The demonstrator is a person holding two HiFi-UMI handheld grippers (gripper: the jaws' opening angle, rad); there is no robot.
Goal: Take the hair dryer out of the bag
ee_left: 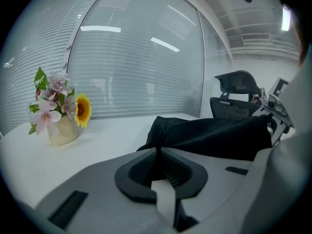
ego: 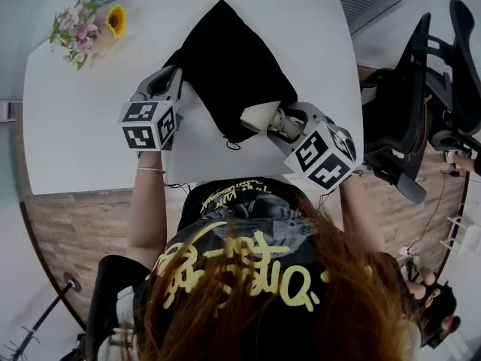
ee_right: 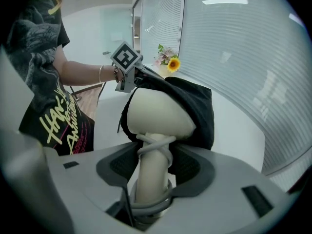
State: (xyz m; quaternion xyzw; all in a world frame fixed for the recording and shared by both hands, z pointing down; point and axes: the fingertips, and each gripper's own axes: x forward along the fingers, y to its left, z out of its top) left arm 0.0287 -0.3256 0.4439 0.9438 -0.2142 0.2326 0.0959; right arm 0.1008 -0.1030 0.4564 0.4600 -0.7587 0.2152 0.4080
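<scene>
While the left gripper (ee_left: 158, 152) pinches the bag (ego: 225, 59), the right gripper (ee_right: 153, 155) clamps the hair dryer (ee_right: 156, 113) by its handle; the head is only partly out.

hair dryer (ego: 259, 116) half hidden in bag (ego: 225, 59), chair (ego: 412, 89) cropped

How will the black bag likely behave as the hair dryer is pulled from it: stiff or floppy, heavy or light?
Probably floppy: the black bag slumps in folds and drapes over the hair dryer. Likely light, since the left hand-held gripper holds it by one thin pinched fold. It may drag along with the dryer unless pinned.
</scene>
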